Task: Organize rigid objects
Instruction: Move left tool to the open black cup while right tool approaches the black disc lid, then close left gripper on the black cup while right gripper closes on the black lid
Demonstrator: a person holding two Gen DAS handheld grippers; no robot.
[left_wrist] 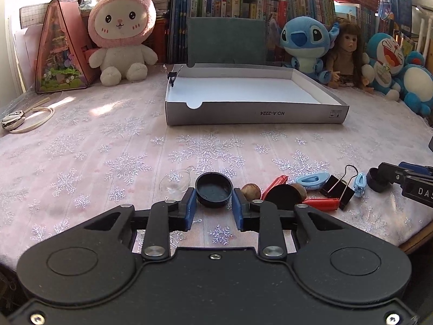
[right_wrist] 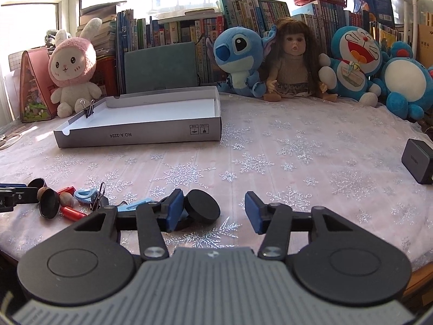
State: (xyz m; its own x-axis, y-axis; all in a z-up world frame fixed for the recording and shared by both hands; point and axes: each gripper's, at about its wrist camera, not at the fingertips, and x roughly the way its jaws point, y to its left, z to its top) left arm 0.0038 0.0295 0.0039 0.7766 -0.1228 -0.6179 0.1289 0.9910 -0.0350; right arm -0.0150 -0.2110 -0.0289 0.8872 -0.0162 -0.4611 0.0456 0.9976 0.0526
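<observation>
A shallow grey cardboard box (left_wrist: 254, 113) (right_wrist: 140, 135) stands mid-table, with one binder clip (left_wrist: 171, 75) (right_wrist: 88, 109) on its left rim. My left gripper (left_wrist: 213, 199) is shut on a black round cap (left_wrist: 213, 191), held low over the cloth. To its right lies a cluster: nuts (left_wrist: 251, 191), red clips (left_wrist: 322, 204), blue clips (left_wrist: 312, 180), a black binder clip (left_wrist: 338, 189) and a black disc (left_wrist: 282, 196). My right gripper (right_wrist: 213, 211) is open; a black round cap (right_wrist: 201, 205) lies by its left finger (right_wrist: 173, 211).
Plush toys (left_wrist: 121, 32) (right_wrist: 354, 62), a doll (right_wrist: 289, 62) and books (left_wrist: 243, 2) line the back edge. A clear glass dish (left_wrist: 176, 184) sits left of my left gripper. A black charger block (right_wrist: 418, 159) lies at the right. A cord (left_wrist: 29, 120) lies far left.
</observation>
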